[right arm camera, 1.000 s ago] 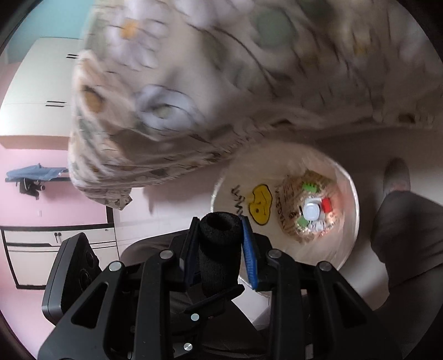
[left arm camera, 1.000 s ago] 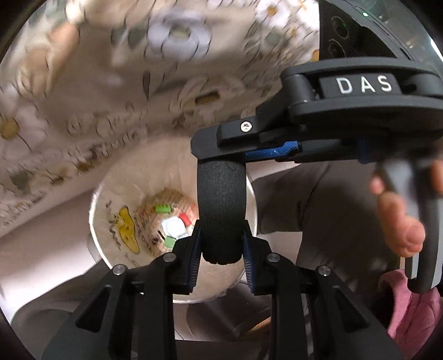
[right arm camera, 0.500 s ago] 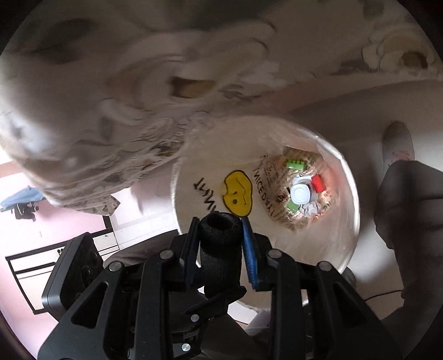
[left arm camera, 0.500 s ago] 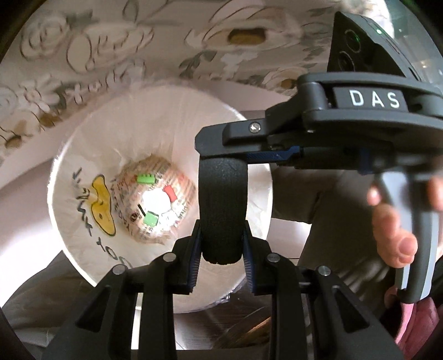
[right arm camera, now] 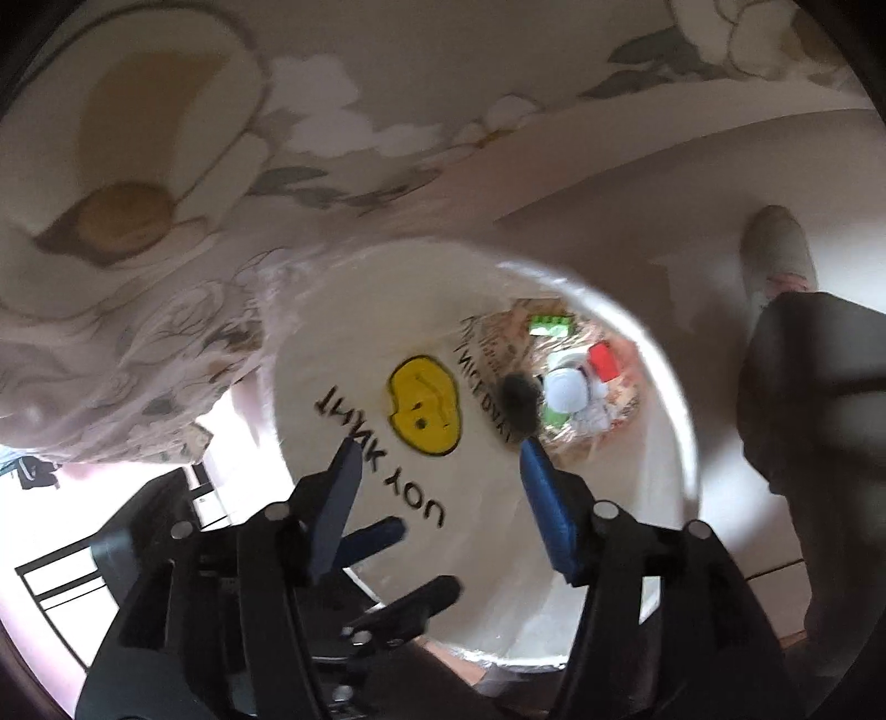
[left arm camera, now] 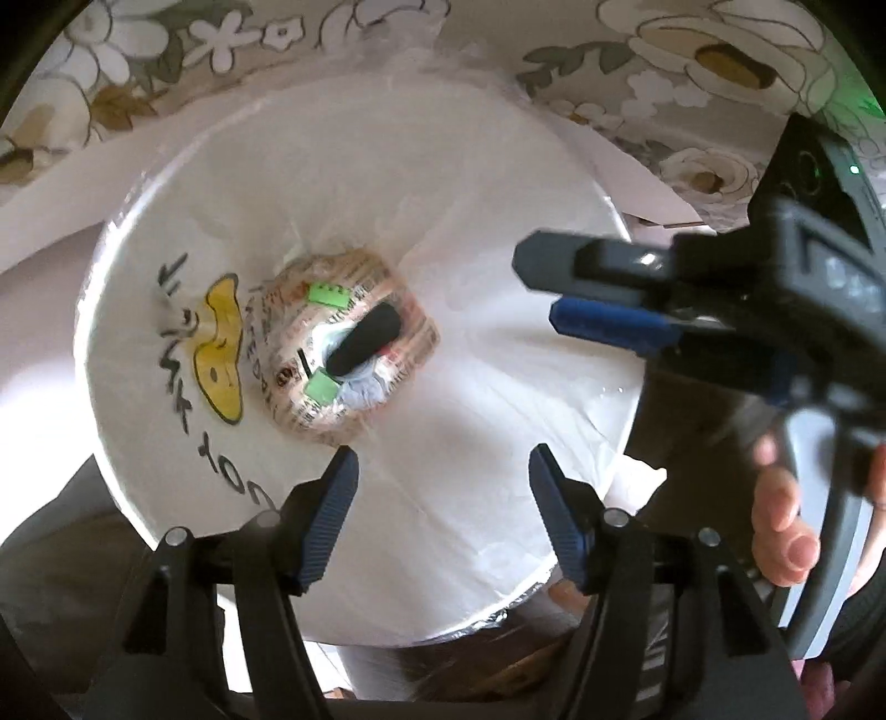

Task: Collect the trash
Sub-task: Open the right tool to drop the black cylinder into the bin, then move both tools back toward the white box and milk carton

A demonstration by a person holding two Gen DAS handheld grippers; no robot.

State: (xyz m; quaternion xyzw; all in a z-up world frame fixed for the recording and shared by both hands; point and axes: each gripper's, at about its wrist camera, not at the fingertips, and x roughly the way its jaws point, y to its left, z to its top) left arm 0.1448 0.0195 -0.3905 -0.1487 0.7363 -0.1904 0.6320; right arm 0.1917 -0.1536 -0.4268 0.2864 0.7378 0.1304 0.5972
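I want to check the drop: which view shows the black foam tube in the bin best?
Left wrist view: the black foam tube lies lengthwise and sharp among the trash. Right wrist view shows it only end-on, blurred.

A white bin (left arm camera: 387,183) lined with a bag stands on the pale floor (right arm camera: 637,183), close beside a flowered cloth (left arm camera: 692,50). A person's shoe (right arm camera: 778,243) rests on the floor near the bin. The cloth perhaps covers a bed; its support is hidden.
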